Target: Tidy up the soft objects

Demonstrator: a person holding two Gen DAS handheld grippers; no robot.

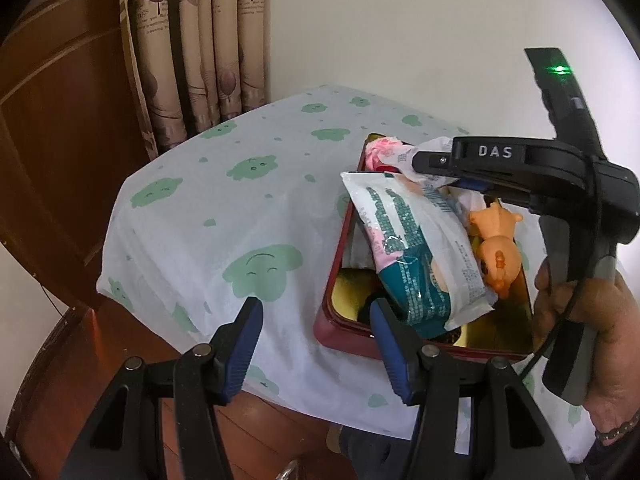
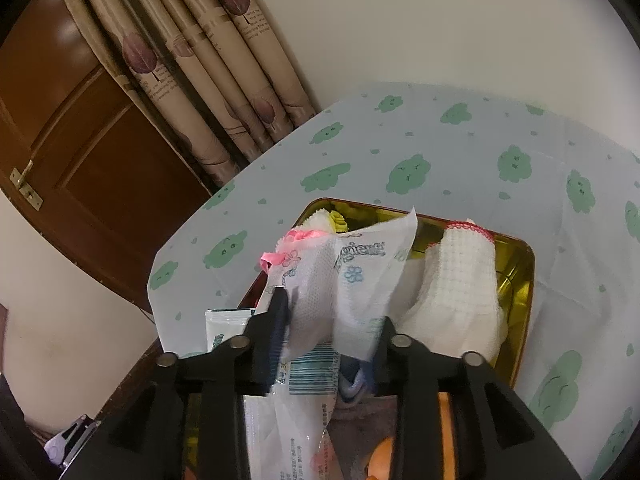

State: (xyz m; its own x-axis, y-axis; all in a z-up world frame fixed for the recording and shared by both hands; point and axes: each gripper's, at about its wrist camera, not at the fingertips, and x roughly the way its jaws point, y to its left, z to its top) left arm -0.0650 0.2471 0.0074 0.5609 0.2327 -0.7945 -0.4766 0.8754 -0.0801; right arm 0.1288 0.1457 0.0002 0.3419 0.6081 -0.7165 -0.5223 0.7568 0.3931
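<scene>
Over the tin (image 2: pixel 516 280), right gripper (image 2: pixel 332 320) jaws part-open around a packet (image 2: pixel 360 272); left gripper (image 1: pixel 316 320) wide, empty.

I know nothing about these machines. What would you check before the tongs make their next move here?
1. Left tongs free: ok, open with nothing between them.
2. Right tongs gripping the white packet: cannot tell. The packet lies between them, but it is unclear whether the pads press on it.
3. Packet over the red tin: ok.
4. Room in the tin: not ok. It is crowded with a teal pack, an orange toy and a white cloth.
5. Tin resting on the tablecloth: ok.
</scene>
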